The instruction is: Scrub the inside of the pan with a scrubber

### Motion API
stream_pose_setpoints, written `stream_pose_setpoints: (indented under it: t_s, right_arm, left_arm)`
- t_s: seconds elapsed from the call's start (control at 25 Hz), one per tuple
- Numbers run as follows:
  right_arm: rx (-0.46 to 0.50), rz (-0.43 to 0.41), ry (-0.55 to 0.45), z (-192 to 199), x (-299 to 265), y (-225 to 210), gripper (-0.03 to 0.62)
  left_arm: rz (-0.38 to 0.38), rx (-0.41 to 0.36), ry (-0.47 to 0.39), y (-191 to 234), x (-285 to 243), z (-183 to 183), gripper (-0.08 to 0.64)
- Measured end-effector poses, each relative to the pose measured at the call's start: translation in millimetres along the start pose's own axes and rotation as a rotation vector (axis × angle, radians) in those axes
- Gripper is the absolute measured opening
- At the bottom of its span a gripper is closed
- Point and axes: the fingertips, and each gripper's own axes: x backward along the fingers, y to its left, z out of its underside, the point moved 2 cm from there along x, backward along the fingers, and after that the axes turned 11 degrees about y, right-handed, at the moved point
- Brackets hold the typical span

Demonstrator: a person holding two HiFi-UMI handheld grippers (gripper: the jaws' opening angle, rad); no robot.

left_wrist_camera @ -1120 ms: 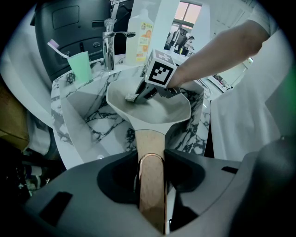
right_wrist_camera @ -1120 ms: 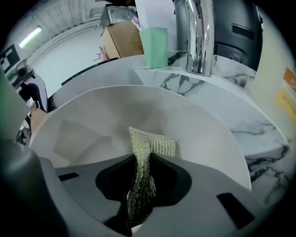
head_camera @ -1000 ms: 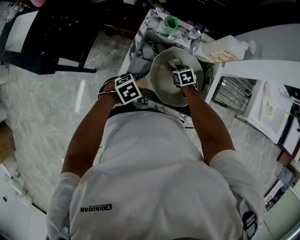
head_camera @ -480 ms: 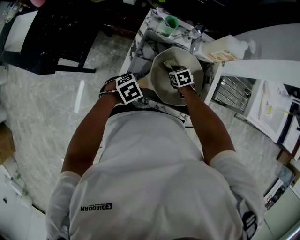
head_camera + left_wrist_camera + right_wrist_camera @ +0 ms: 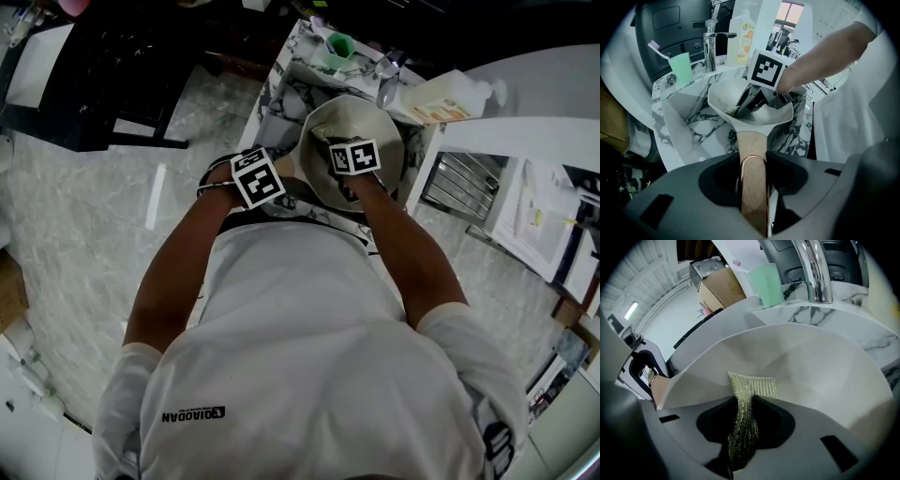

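Evidently the left tool [image 5: 753, 171] is clamped on the stiff wooden handle [image 5: 752, 140], a sound hold for the probably weighty pan [image 5: 726, 96] over the sink [image 5: 693, 126]. The right tool [image 5: 743, 427] pinches the soft, floppy scrubber [image 5: 752, 386] against the pan's smooth, likely slippery inside.

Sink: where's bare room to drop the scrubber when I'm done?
The bare marble basin slope left of the white pan, below the green plastic cup, looks free. The back ledge is crowded: cup, chrome faucet and pale soap bottle. The right gripper and its yellow-green mesh scrubber fill the pan.
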Motion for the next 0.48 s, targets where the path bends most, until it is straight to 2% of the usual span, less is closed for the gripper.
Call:
stream_pose_setpoints:
  t_s: [0.2, 0.48]
  right_arm:
    - [-0.129, -0.162, -0.021, -1.3, -1.2, 15.3, 0.104]
    - [-0.288, -0.333, -0.042, -2.3, 0.4, 23.1, 0.104]
  left_arm:
    - [0.001, -0.001, 0.0, -0.5, 0.2, -0.4, 0.179]
    - [0.0, -0.001, -0.001, -0.6, 0.0, -0.7, 0.179]
